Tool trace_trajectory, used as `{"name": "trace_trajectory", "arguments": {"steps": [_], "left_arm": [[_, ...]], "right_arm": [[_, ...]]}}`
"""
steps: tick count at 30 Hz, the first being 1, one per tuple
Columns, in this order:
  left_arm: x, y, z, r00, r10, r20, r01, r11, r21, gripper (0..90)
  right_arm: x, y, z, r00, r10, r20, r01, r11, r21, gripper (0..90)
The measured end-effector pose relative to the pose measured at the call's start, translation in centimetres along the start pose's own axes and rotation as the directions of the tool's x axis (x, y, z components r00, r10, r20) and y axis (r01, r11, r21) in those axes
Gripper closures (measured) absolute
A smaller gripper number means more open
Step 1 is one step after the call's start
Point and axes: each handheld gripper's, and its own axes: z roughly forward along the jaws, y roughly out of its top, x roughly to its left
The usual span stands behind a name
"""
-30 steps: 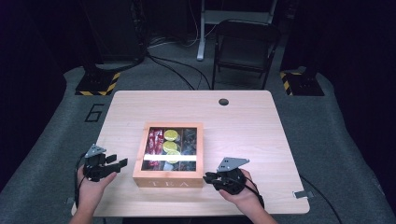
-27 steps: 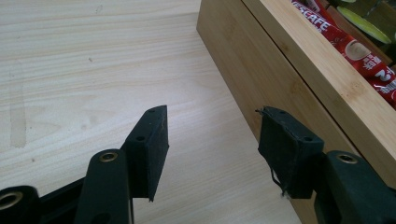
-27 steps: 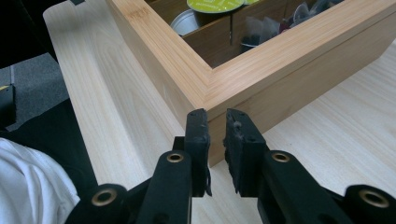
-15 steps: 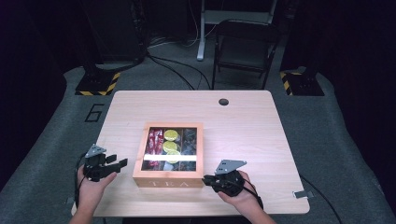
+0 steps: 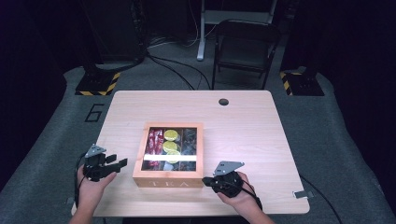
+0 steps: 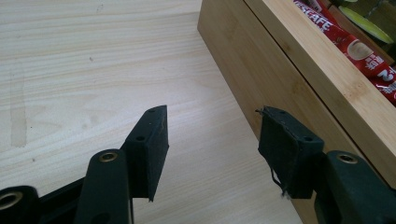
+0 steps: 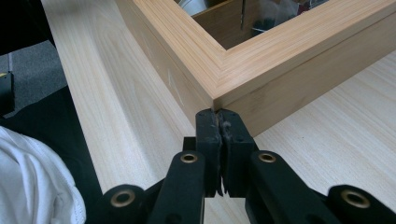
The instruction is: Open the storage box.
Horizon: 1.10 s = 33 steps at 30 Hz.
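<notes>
Barely started, I'd say: the tea box (image 5: 168,155) sits mid-table, lid down. Left gripper (image 6: 212,142) waits open and empty just beside its left wall. Right gripper (image 7: 218,122) has just been closing, pinched together on nothing at the near right corner.

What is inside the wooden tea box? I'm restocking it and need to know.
Through the lid of the wooden tea box, red Nescafe sachets fill the left compartment and yellow-green packets the middle. The right compartment's dark contents are unclear; a glare stripe hides the front.
</notes>
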Motion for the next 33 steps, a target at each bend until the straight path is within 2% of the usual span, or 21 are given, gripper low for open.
{"name": "trace_trajectory", "arguments": {"steps": [10,12,18,20,27,33], "left_arm": [[0.0,0.0,0.0,1.0000,0.001,0.001,-0.001,1.0000,0.002,42.5],[-0.1,0.1,0.0,1.0000,0.001,0.002,-0.001,1.0000,0.001,42.4],[-0.2,0.1,-0.2,1.0000,0.003,0.009,-0.003,1.0000,0.004,42.5],[-0.4,0.2,-0.4,0.9999,0.006,0.015,-0.006,1.0000,0.001,42.4],[-1.4,0.5,-1.4,0.9990,0.025,0.036,-0.023,0.9991,-0.036,42.4],[-2.2,0.9,-2.3,0.9976,0.044,0.054,-0.041,0.9977,-0.054,42.7]], "right_arm": [[0.1,0.0,0.0,0.9999,0.007,0.008,-0.007,1.000,-0.006,85.8],[0.1,0.0,0.1,0.9999,-0.004,0.010,0.004,1.000,-0.011,85.8],[0.3,0.1,0.0,0.9997,0.015,0.018,-0.014,0.999,-0.031,86.2],[0.2,0.1,0.1,0.9998,0.004,0.018,-0.003,0.999,-0.032,85.9],[0.1,0.5,0.0,0.9993,0.037,-0.003,-0.037,0.998,-0.051,85.0],[0.0,0.8,0.0,0.9994,0.034,-0.008,-0.035,0.997,-0.064,84.1]]}}
